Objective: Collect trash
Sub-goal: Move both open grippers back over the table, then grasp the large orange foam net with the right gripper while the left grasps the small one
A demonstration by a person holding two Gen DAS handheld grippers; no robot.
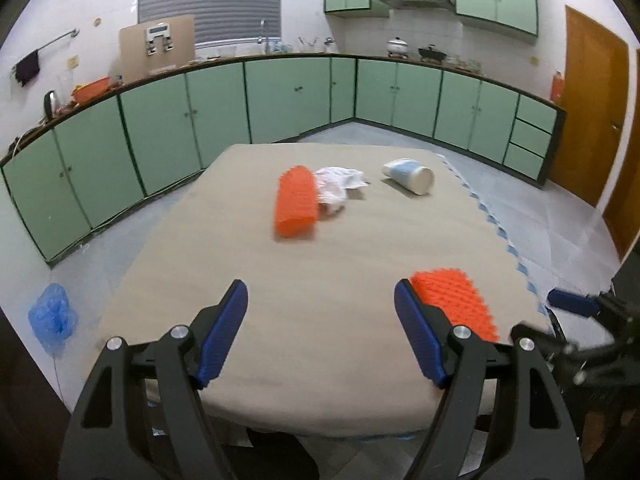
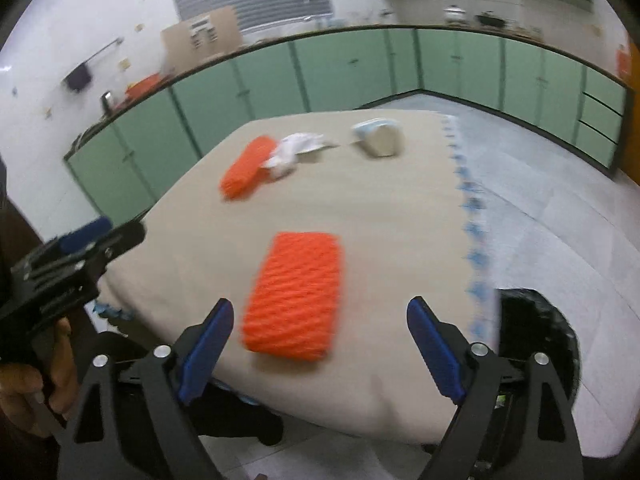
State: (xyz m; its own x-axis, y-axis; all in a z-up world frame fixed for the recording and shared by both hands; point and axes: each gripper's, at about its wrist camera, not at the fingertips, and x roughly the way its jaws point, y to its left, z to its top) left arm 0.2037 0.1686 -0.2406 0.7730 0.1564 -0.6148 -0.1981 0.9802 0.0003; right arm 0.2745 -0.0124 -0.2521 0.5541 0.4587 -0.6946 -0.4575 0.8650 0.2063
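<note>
On the beige table (image 1: 320,320) lie a near orange foam net (image 2: 294,296), a far orange foam net (image 1: 295,201), a crumpled white wrapper (image 1: 338,184) touching the far net, and a tipped white-and-blue cup (image 1: 410,175). My left gripper (image 1: 320,304) is open and empty over the near table edge; the near net (image 1: 456,300) lies just right of its right finger. My right gripper (image 2: 320,320) is open and empty, with the near net lying just ahead between its fingers. The far net (image 2: 248,168), wrapper (image 2: 294,150) and cup (image 2: 378,138) lie beyond.
A black bin (image 2: 536,344) stands on the floor right of the table. A blue plastic bag (image 1: 52,316) lies on the floor at the left. Green cabinets (image 1: 280,96) line the walls. The left gripper shows at the left edge of the right wrist view (image 2: 68,264).
</note>
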